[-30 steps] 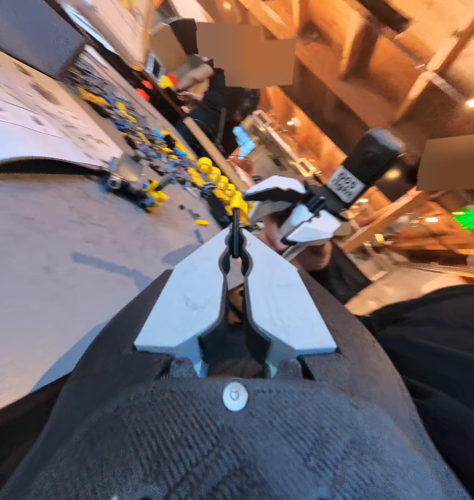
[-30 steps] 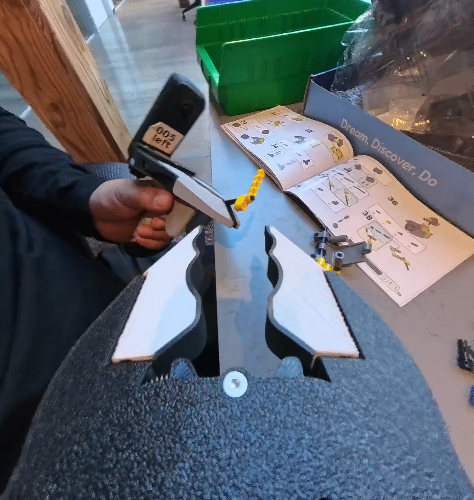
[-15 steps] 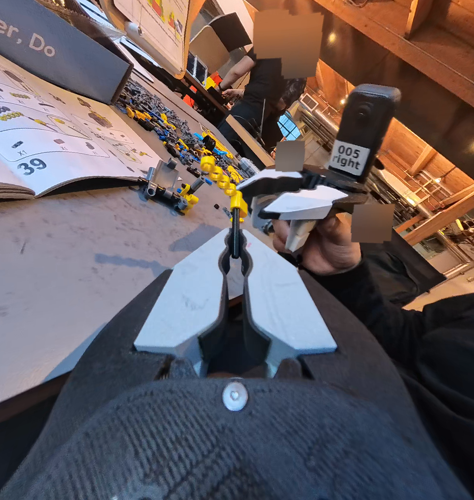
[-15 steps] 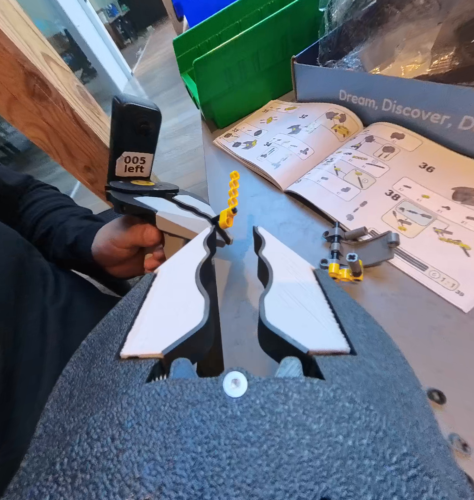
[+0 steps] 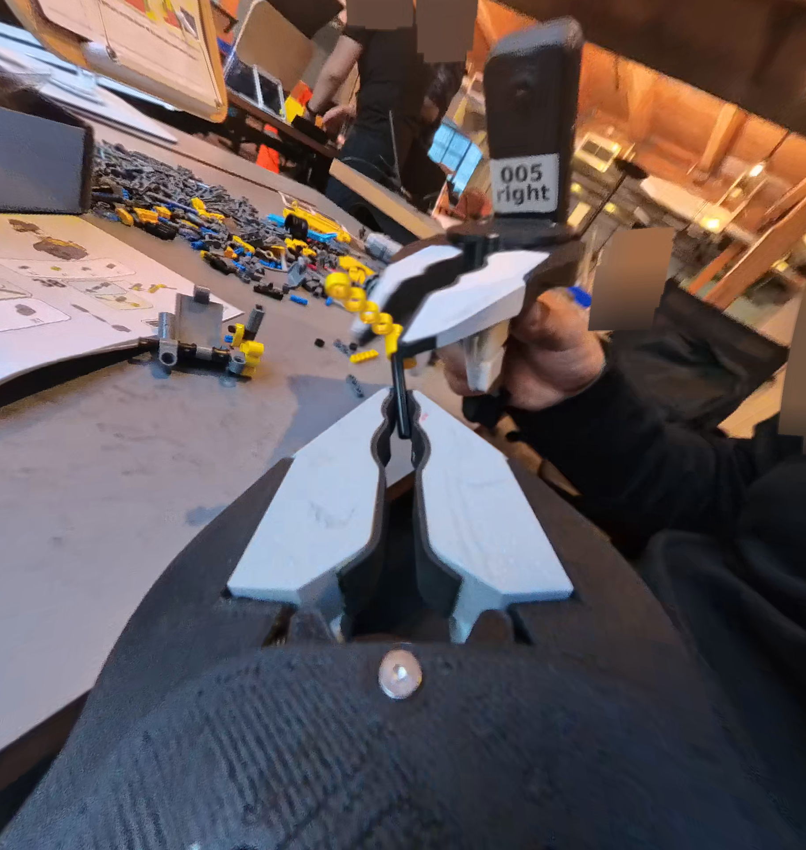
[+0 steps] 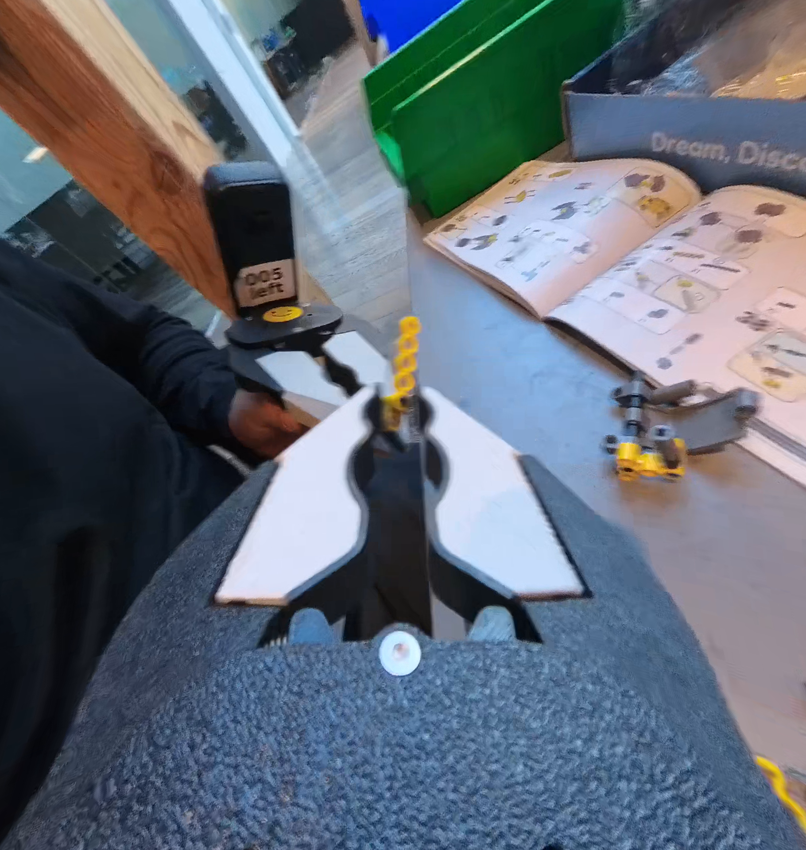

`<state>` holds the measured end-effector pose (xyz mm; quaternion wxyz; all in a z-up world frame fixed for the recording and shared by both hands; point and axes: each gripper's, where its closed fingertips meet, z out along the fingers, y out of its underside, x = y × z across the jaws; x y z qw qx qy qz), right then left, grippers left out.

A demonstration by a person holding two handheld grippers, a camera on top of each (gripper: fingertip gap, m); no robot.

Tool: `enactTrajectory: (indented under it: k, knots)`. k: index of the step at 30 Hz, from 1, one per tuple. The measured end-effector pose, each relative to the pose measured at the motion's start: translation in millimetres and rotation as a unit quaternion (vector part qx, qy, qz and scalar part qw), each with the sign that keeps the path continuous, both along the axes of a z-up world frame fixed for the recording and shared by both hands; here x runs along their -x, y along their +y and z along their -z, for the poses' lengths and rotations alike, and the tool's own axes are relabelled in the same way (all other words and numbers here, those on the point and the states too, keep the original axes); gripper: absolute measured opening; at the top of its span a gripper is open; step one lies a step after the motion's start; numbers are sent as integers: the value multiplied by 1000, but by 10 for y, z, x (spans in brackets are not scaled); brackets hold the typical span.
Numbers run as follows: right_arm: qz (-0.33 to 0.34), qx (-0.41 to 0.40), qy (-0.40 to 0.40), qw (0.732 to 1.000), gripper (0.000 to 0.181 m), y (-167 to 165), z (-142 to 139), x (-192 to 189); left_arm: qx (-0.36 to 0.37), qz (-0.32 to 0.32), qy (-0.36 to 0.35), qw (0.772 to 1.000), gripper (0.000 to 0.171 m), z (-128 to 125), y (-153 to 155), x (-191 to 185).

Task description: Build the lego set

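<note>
My left gripper (image 5: 400, 401) is shut on a thin black axle (image 5: 399, 391) that points forward. A yellow beam with a row of holes (image 5: 369, 313) sits on the axle's far end. My right gripper (image 6: 397, 398) has its fingers closed in on the lower end of that yellow beam (image 6: 403, 363), above the near edge of the grey table (image 6: 530, 368). It also shows in the left wrist view (image 5: 382, 338), held by a hand in a black sleeve. The left gripper shows in the right wrist view (image 6: 346, 379), its tips hidden behind my right finger.
A small grey and yellow assembly (image 5: 203, 340) (image 6: 645, 437) lies by an open instruction booklet (image 5: 47, 294) (image 6: 668, 257). A pile of loose parts (image 5: 208, 221) and a grey box (image 6: 691, 138) are farther back. Green bins (image 6: 461, 106), a wooden post (image 6: 93, 138) and people stand beyond. The tips of both grippers are at nearly the same place.
The right gripper has come in onto the yellow beam and its fingers have narrowed from wide open to closed around it. The left gripper kept hold of the axle.
</note>
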<state>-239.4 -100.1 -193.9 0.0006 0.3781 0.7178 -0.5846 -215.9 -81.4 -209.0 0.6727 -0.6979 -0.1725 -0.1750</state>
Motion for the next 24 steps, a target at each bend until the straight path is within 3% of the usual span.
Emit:
enactTrajectory:
  k: [2, 5, 7, 9, 10, 13, 14, 17, 19, 21, 24]
  knots:
    - [-11, 14, 0, 1000, 9, -20, -35, -91, 18, 19, 33, 999, 2, 35, 26, -91]
    - [-9, 6, -11, 1000, 8, -13, 49, -199, 73, 101, 59, 990, 29, 167, 57, -302]
    - [-12, 2, -15, 1000, 7, -30, 117, -285, 75, 122, 78, 987, 29, 148, 41, -366]
    - [-19, 16, -18, 1000, 7, -41, 132, -375, 75, 134, 77, 985, 20, 128, 37, -424]
    - [-31, 42, -21, 998, 7, -67, 90, -439, 81, 138, 76, 984, 4, 134, 40, -448]
    - [5, 64, -28, 998, 9, 7, 118, -437, 132, 104, 100, 981, 3, 217, 59, -395]
    - [31, 46, -15, 998, 19, 53, 149, -407, 147, 95, 115, 978, 3, 242, 67, -384]
    - [67, 8, 56, 996, 24, 23, 74, -444, 183, 87, 145, 968, 3, 322, 108, -452]
    - [79, -35, 86, 993, 9, -28, 95, -492, 193, 91, 177, 961, 3, 364, 129, -552]
    - [68, -42, 75, 994, 8, -95, 136, -616, 198, 127, 188, 954, 3, 405, 90, -715]
    - [16, 88, 18, 996, 7, -165, 48, -957, 162, 231, 146, 948, 2, 374, -120, -1033]
